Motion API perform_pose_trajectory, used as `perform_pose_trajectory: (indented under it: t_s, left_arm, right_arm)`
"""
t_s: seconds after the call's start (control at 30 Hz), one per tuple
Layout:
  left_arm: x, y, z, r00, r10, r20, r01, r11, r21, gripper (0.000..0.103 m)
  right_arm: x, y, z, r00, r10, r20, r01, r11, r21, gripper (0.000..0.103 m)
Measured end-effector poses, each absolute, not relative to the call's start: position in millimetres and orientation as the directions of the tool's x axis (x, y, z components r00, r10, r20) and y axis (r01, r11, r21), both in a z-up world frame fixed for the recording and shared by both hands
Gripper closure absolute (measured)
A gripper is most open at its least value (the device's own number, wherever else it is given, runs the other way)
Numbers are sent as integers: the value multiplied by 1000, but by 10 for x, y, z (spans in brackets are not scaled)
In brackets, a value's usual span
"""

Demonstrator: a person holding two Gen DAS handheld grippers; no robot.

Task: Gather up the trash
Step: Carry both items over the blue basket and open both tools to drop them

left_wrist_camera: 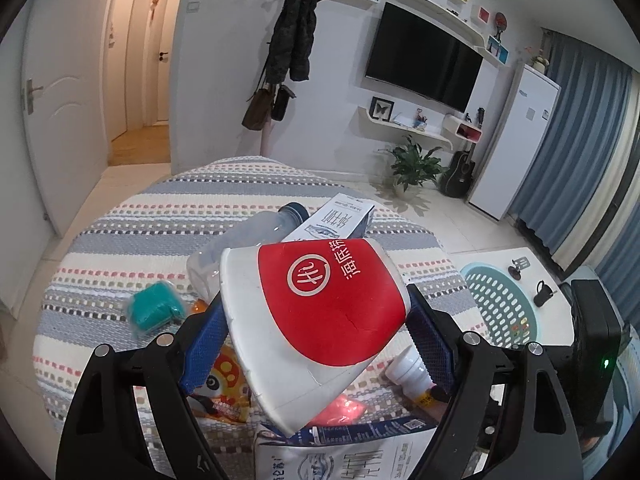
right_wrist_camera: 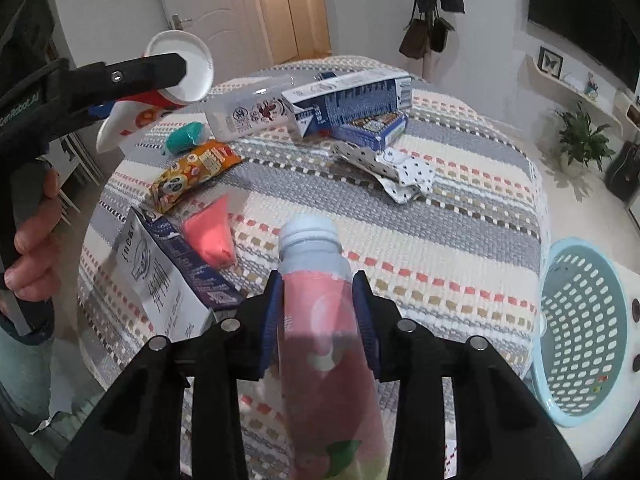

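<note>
My left gripper (left_wrist_camera: 316,322) is shut on a red and white paper cup (left_wrist_camera: 320,320) and holds it above the striped tablecloth (left_wrist_camera: 140,232). The cup (right_wrist_camera: 180,68) and the left gripper (right_wrist_camera: 182,66) also show at the upper left of the right wrist view. My right gripper (right_wrist_camera: 318,304) is shut on a pink-labelled plastic bottle (right_wrist_camera: 320,320) with a white neck, held over the table. Trash lies on the table: a clear bottle (right_wrist_camera: 244,114), a milk carton (right_wrist_camera: 348,100), an orange snack bag (right_wrist_camera: 192,172), a pink packet (right_wrist_camera: 210,234), a teal object (right_wrist_camera: 184,138).
A light blue perforated basket (right_wrist_camera: 580,328) stands at the table's right edge; it also shows in the left wrist view (left_wrist_camera: 500,304). A second milk carton (right_wrist_camera: 168,276) lies near the front left. A dotted wrapper (right_wrist_camera: 396,172) and a blue box (right_wrist_camera: 372,130) lie mid-table.
</note>
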State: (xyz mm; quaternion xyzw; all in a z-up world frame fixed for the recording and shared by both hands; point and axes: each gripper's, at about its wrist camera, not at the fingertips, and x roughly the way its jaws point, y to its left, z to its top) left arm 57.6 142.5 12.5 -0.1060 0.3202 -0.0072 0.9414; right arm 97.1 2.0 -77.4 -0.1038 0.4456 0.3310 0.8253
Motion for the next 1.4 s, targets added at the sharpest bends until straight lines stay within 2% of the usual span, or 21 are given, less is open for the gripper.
perform_pose_trajectory:
  t_s: [0.17, 0.27, 0.4, 0.53, 0.7, 0.93, 1.17, 1.4]
  left_arm:
    - [563, 1452, 86, 793, -91, -603, -51, 975, -214, 22]
    - [580, 1427, 44, 787, -105, -608, -44, 973, -225, 22]
    - [632, 1343, 37, 780, -119, -615, -27, 974, -223, 22]
    - [673, 1262, 119, 784, -110, -611, -18, 980, -199, 22]
    - [794, 1104, 335, 802, -112, -587, 9, 985, -175, 22]
    - [1108, 477, 546, 803, -174, -571, 114, 984, -140, 22]
    - [1465, -324, 584, 767, -266, -584, 238, 963, -125, 22]
    - [1882, -1080, 202, 673, -344, -655, 306, 935, -177, 22]
  right_arm:
    - [863, -106, -821, 346, 411, -844, -637, 763, 110, 53]
    - [830, -124, -909, 295, 395, -870, -638, 759, 129, 53]
    - [801, -30, -1033, 297, 353, -887, -644, 760, 87, 56]
    - [805, -24, -917, 342, 405, -848, -644, 758, 103, 57]
    - [932, -352, -500, 436, 497, -750, -596, 784, 173, 58]
    - [1226, -1044, -151, 559, 513, -651, -471, 843, 260, 58]
    - [1467, -1908, -7, 686, 408, -602, -279, 912, 301, 58]
    - [1685, -2496, -242, 726, 241, -644, -74, 958, 276, 58]
